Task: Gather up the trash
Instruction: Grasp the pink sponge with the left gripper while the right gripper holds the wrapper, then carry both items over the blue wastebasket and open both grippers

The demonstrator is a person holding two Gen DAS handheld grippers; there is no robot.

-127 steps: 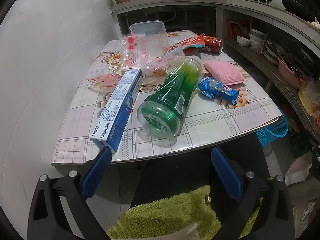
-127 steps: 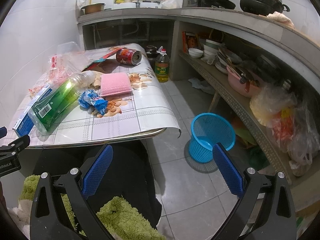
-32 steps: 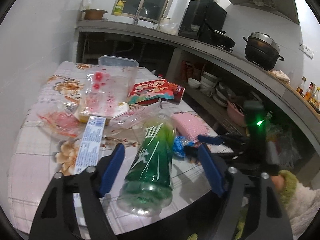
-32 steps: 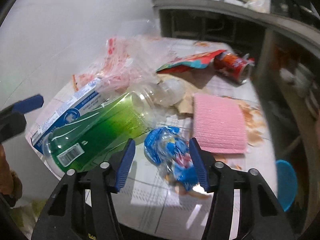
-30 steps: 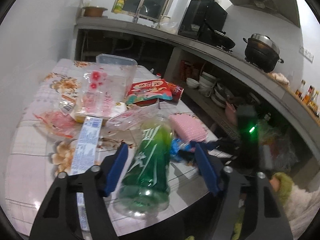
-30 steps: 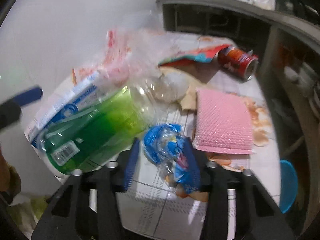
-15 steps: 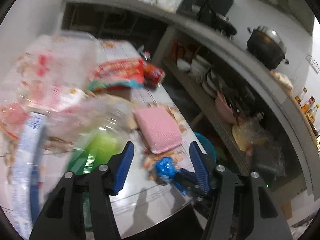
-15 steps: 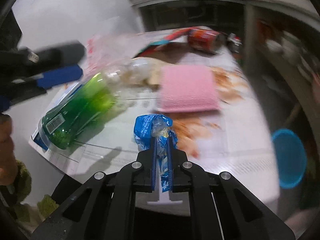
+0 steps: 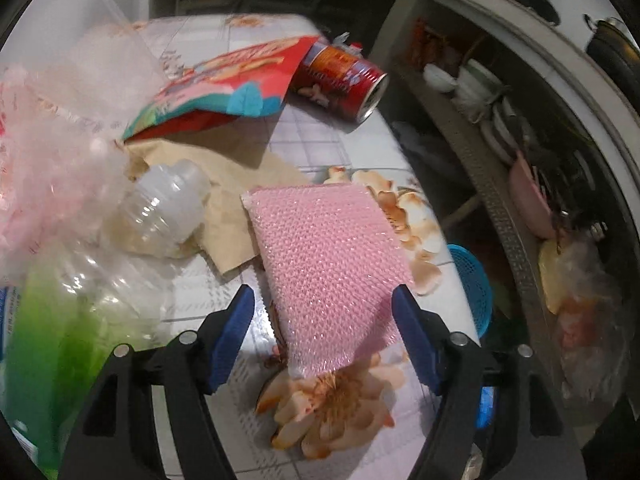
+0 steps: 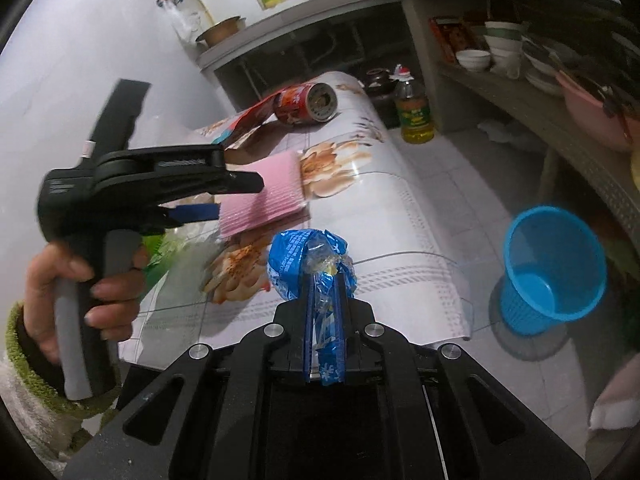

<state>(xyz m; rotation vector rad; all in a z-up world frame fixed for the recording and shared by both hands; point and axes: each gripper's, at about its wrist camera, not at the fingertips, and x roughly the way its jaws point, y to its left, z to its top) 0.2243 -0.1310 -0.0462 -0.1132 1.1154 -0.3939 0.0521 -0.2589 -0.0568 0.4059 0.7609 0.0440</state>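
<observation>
My right gripper (image 10: 324,280) is shut on a crumpled blue wrapper (image 10: 310,256), held above the table's near edge. A blue plastic basket (image 10: 552,268) stands on the floor to the right; in the left wrist view the basket (image 9: 474,284) peeks past the table edge. My left gripper (image 9: 322,300) hangs over a pink scouring pad (image 9: 320,248) on the table. Its jaws are opening, with the pad's near end between the blue fingers (image 9: 234,320) and no pad pressing on it. In the right wrist view a hand (image 10: 60,292) holds that gripper beside the pad (image 10: 268,196).
A green bottle (image 9: 60,320), clear plastic bags (image 9: 52,160), brown paper (image 9: 224,184), a red snack packet (image 9: 224,80) and a red can (image 9: 340,76) lie on the table (image 10: 380,208). An oil bottle (image 10: 414,112) stands on the floor. Shelves with bowls (image 10: 500,52) run along the right.
My right gripper closed on the blue wrapper and lifted it off the table toward the near edge. My left gripper swung right, from over the green bottle to over the pink pad.
</observation>
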